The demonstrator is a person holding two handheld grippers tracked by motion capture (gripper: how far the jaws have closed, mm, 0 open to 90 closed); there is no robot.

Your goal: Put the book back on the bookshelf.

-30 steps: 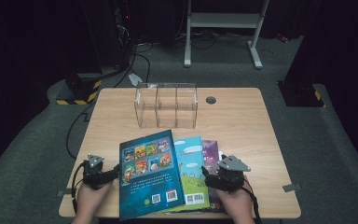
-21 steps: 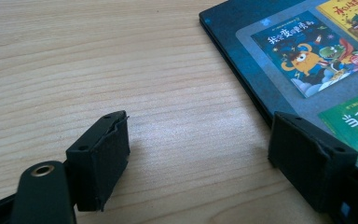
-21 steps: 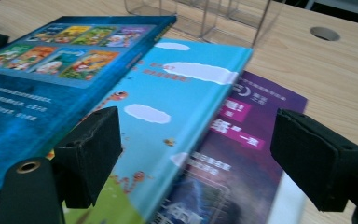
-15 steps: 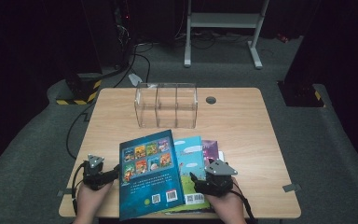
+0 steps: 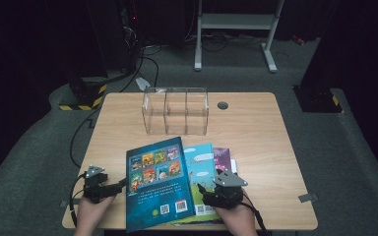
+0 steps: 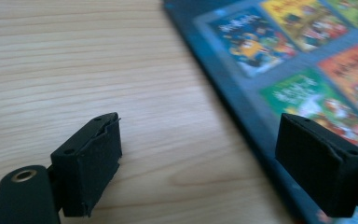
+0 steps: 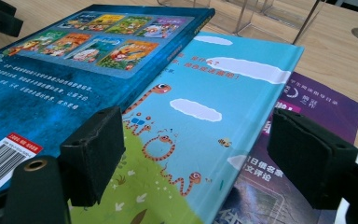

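The room is dark. A grey carpet floor point(image 5: 354, 147) lies around the wooden table point(image 5: 256, 128). A white stand point(image 5: 236, 29) is at the top.

The high view looks forward and down from above the person's side, taking in the whole table point(image 5: 256, 128), the clear box point(image 5: 175, 110) toward twelve o'clock and the dark blue book point(image 5: 157, 184) at six; the left gripper view sits low and very close over the wood, facing that book's edge point(image 6: 242, 116) at about two o'clock; the right gripper view, equally close, looks across the light blue book point(image 7: 200, 121) toward the clear box point(image 7: 242, 14); all three views share the dark blue book point(image 7: 70, 70).
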